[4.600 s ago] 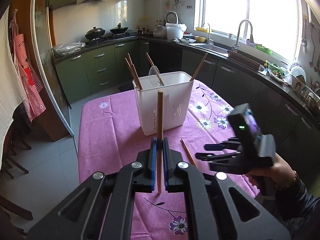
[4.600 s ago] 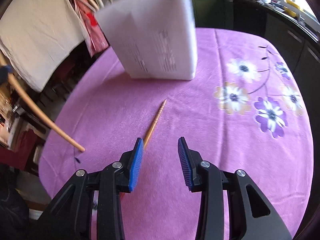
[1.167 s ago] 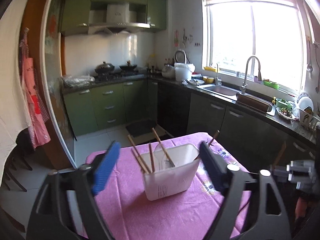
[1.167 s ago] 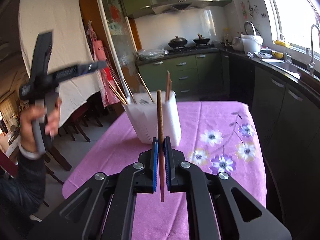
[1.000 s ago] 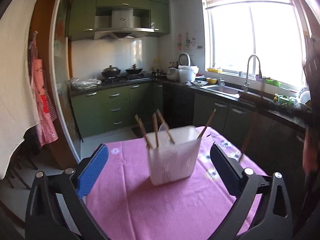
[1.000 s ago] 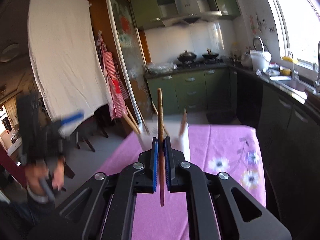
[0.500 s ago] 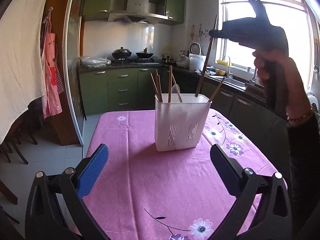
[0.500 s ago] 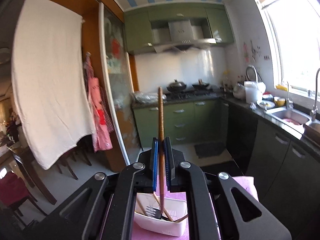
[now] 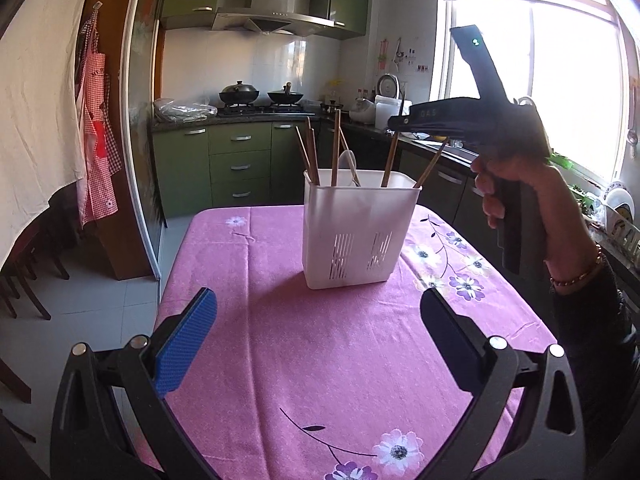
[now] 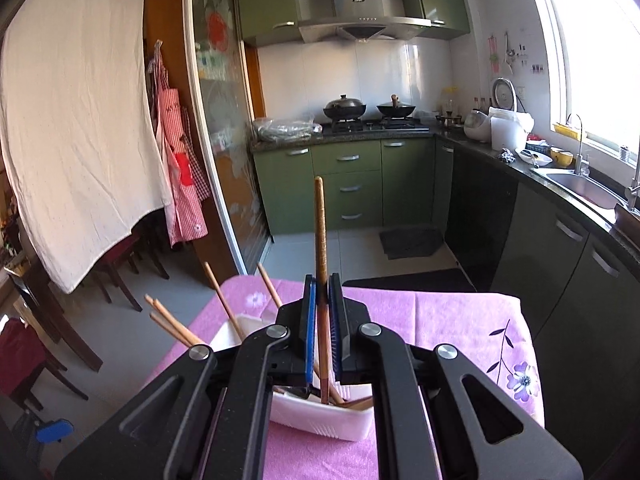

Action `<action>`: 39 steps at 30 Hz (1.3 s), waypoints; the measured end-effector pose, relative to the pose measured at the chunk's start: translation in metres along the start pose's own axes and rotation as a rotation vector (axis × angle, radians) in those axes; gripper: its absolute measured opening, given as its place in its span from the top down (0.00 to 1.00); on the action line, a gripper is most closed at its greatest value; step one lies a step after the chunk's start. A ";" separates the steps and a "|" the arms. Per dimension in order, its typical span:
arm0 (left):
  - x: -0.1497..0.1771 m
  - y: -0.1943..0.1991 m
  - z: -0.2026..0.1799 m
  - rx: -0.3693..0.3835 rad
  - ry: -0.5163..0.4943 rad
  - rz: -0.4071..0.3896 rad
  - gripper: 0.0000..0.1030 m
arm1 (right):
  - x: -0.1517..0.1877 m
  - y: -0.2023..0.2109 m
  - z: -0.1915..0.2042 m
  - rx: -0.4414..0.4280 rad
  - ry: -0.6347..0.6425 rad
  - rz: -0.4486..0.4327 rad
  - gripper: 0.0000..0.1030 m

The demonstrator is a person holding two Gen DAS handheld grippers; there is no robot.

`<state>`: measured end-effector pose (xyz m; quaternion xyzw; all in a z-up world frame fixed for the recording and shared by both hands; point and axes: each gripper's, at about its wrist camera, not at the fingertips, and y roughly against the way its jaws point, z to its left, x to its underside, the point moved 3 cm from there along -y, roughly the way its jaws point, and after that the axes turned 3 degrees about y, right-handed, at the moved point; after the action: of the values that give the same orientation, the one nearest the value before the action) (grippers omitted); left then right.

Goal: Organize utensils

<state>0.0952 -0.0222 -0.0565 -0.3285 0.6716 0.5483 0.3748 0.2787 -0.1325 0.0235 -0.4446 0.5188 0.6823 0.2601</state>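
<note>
A white slotted utensil holder (image 9: 358, 229) stands on the pink flowered tablecloth (image 9: 320, 360) and holds several wooden chopsticks and a white spoon. My right gripper (image 10: 321, 312) is shut on a brown wooden chopstick (image 10: 320, 232), held upright above the holder (image 10: 320, 414) with its lower end inside the rim. In the left wrist view the right gripper (image 9: 400, 122) hovers over the holder's right side with the chopstick (image 9: 390, 160) hanging into it. My left gripper (image 9: 316, 344) is open and empty, low over the near part of the table.
Green kitchen cabinets, a stove with two woks (image 9: 260, 94) and a sink counter (image 10: 580, 188) run behind and to the right of the table. Dark chairs (image 10: 24, 344) and a hanging white cloth stand to the left.
My right gripper has lowered the chopstick so its tip now sits inside the holder. My left gripper stays open and has barely moved.
</note>
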 end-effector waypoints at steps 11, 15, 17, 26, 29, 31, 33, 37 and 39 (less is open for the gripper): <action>0.005 -0.002 -0.004 0.008 0.005 0.007 0.06 | 0.028 0.104 0.016 -0.055 0.033 -0.143 0.51; 0.010 -0.006 -0.003 -0.003 0.015 0.018 0.06 | 0.077 0.141 0.006 -0.007 0.029 -0.162 0.14; 0.013 -0.008 -0.004 -0.016 0.009 0.025 0.06 | 0.104 0.154 0.002 0.001 0.015 -0.171 0.04; 0.022 0.008 -0.004 -0.041 0.025 0.002 0.06 | 0.205 0.198 -0.004 0.067 -0.019 -0.149 0.04; 0.025 0.017 -0.006 -0.052 0.009 -0.008 0.06 | 0.212 0.218 0.001 0.105 0.004 -0.189 0.04; 0.026 0.021 -0.007 -0.054 0.003 -0.010 0.06 | 0.211 0.228 0.006 0.124 0.012 -0.198 0.04; 0.028 0.026 -0.008 -0.055 -0.002 -0.010 0.06 | 0.208 0.235 0.011 0.135 0.013 -0.207 0.04; 0.028 0.035 -0.009 -0.061 -0.008 -0.019 0.06 | 0.203 0.246 0.021 0.169 0.031 -0.231 0.04; 0.028 0.040 -0.008 -0.066 -0.009 -0.028 0.06 | 0.202 0.249 0.024 0.169 0.034 -0.234 0.04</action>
<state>0.0460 -0.0240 -0.0598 -0.3473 0.6468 0.5663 0.3744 -0.0275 -0.2127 -0.0331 -0.4902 0.5235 0.5934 0.3655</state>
